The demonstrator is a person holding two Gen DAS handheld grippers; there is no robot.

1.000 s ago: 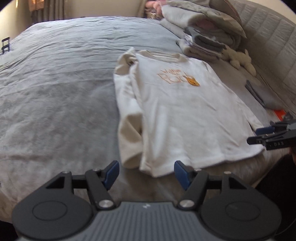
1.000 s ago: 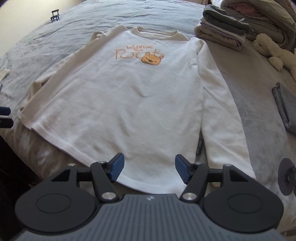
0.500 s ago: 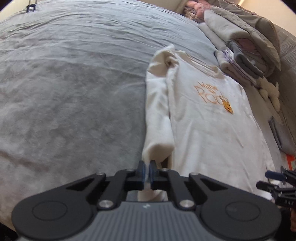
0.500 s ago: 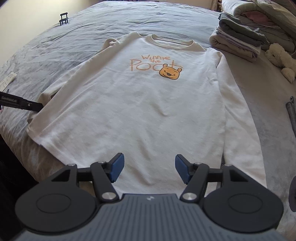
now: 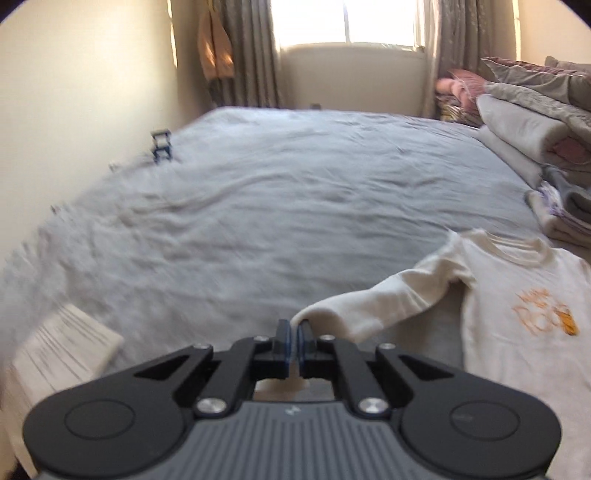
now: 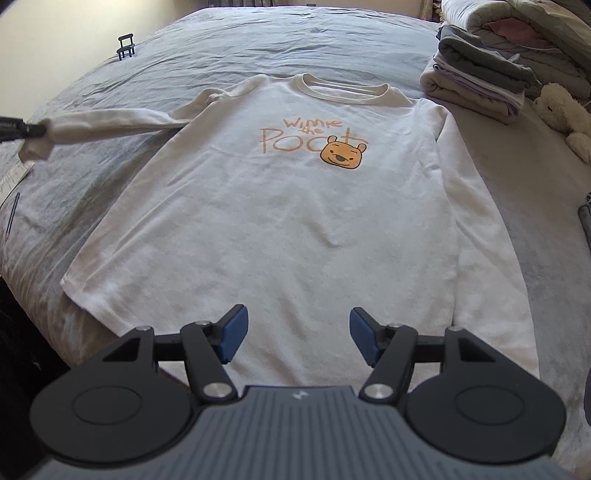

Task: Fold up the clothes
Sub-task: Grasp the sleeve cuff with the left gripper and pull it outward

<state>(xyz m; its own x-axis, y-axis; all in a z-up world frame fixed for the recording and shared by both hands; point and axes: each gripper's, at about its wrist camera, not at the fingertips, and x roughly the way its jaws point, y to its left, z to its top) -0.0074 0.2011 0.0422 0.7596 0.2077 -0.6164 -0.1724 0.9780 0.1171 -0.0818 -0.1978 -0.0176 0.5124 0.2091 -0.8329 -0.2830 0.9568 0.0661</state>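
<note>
A cream long-sleeved shirt [image 6: 295, 221] with an orange bear print lies face up on the grey bed [image 6: 240, 40]. My left gripper [image 5: 294, 332] is shut on the cuff of the shirt's left sleeve [image 5: 369, 306] and holds it raised, stretched out sideways from the shirt body [image 5: 517, 325]. In the right wrist view that sleeve [image 6: 110, 123] runs left to the left gripper's tip [image 6: 33, 130]. My right gripper [image 6: 294, 334] is open and empty, just above the shirt's bottom hem. The right sleeve [image 6: 491, 229] lies along the shirt's side.
A stack of folded clothes [image 6: 476, 81] and rolled bedding [image 6: 517, 26] sit at the right by the headboard, with a white plush toy [image 6: 565, 114]. A small dark stool-shaped object [image 6: 125, 46] stands at the far left. Paper sheets [image 5: 62, 354] lie at the bed's near-left edge.
My left gripper closed on the left cuff, then lifted and pulled the sleeve outward to the left, away from the shirt body. My right gripper stayed open near the hem, shifting only slightly.
</note>
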